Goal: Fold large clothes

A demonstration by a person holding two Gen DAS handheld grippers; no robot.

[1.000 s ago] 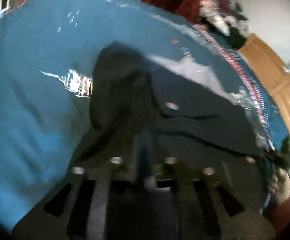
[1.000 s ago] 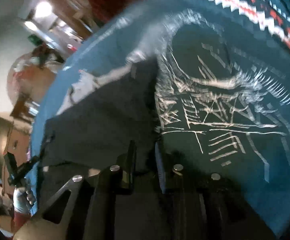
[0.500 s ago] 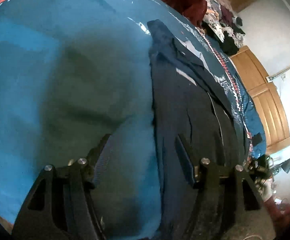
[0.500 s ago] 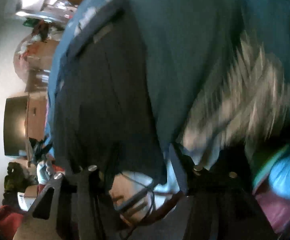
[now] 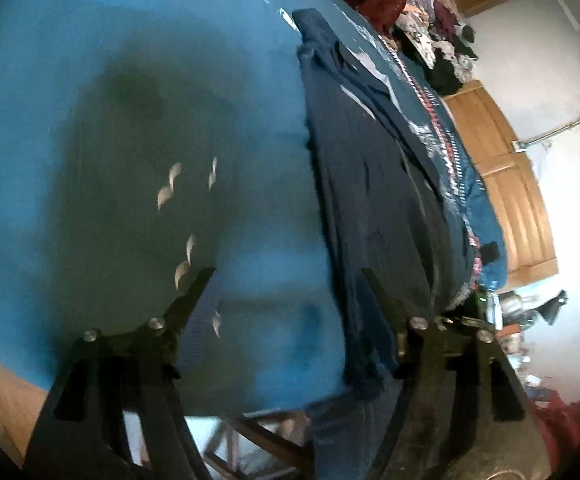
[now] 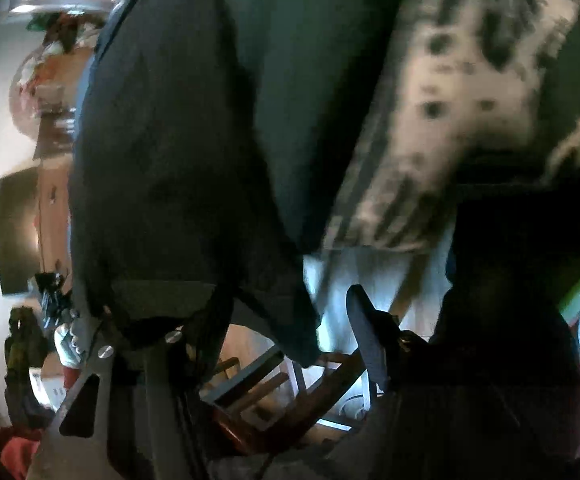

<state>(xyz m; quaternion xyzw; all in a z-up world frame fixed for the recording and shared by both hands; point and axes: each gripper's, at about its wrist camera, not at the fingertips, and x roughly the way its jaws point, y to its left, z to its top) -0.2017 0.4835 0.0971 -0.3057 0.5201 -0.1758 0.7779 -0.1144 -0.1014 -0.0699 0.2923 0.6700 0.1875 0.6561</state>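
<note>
A dark navy garment [image 5: 370, 184] lies as a long folded strip on a blue blanket [image 5: 90, 80], running away from me. My left gripper [image 5: 286, 276] is open just above the blanket's near edge. Its right finger [image 5: 374, 284] rests against the garment's near end, and the left finger [image 5: 198, 284] is over bare blanket. In the right wrist view the same garment [image 6: 162, 152] hangs over the edge. My right gripper [image 6: 290, 320] is open; a loose corner of the garment droops between its fingers, hiding the left one.
A heap of mixed clothes [image 5: 430, 20] sits at the blanket's far end beside wooden doors [image 5: 506, 192]. A wooden frame [image 6: 274, 392] stands on the floor below the edge. The blanket's white printed pattern [image 6: 450, 100] lies to my right. A dark screen [image 6: 14, 232] is at far left.
Both grippers were shut on the dark garment a second ago; both have opened, let it go, and drawn back to the blanket's near edge. The garment now lies folded.
</note>
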